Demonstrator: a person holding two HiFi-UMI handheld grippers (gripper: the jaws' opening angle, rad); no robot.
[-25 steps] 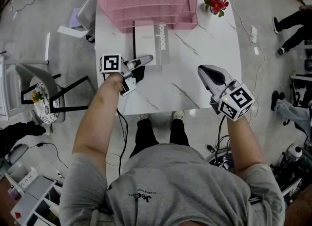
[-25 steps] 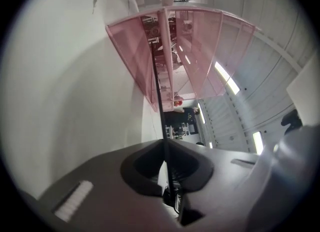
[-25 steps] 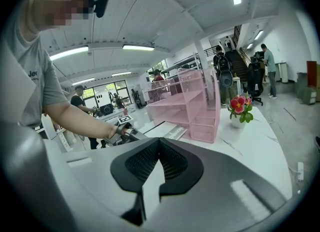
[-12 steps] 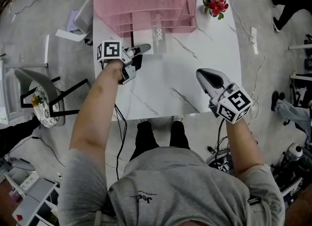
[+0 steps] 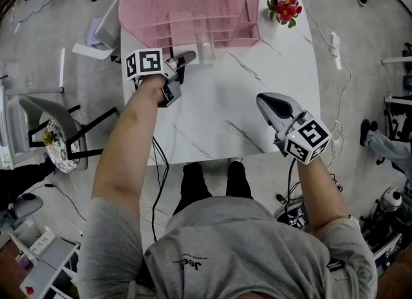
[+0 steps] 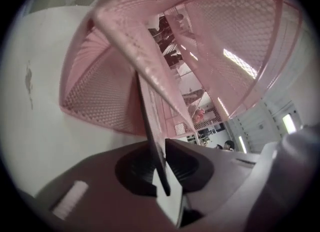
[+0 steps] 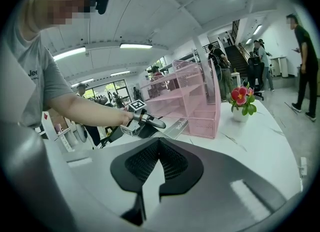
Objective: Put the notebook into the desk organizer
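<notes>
The pink mesh desk organizer (image 5: 187, 1) stands at the far edge of the white table (image 5: 257, 59). The notebook (image 5: 205, 49) lies flat, most of it slid into the lowest tray, with only its near end showing. My left gripper (image 5: 187, 57) is shut on that near end, right at the tray's mouth. In the left gripper view the notebook's thin dark edge (image 6: 150, 126) runs from between the jaws into the organizer (image 6: 100, 91). My right gripper (image 5: 264, 102) hovers over the table's right side, shut and empty; from it I see the organizer (image 7: 190, 101), the notebook (image 7: 176, 126) and the left gripper (image 7: 155, 123).
A small vase of red flowers (image 5: 285, 4) stands at the table's far right corner, also in the right gripper view (image 7: 241, 103). A chair (image 5: 58, 124) stands left of the table. People stand in the background to the right.
My left gripper moved forward toward the organizer with the notebook, which slid further into the lowest tray; much less of it shows. The right gripper barely moved.
</notes>
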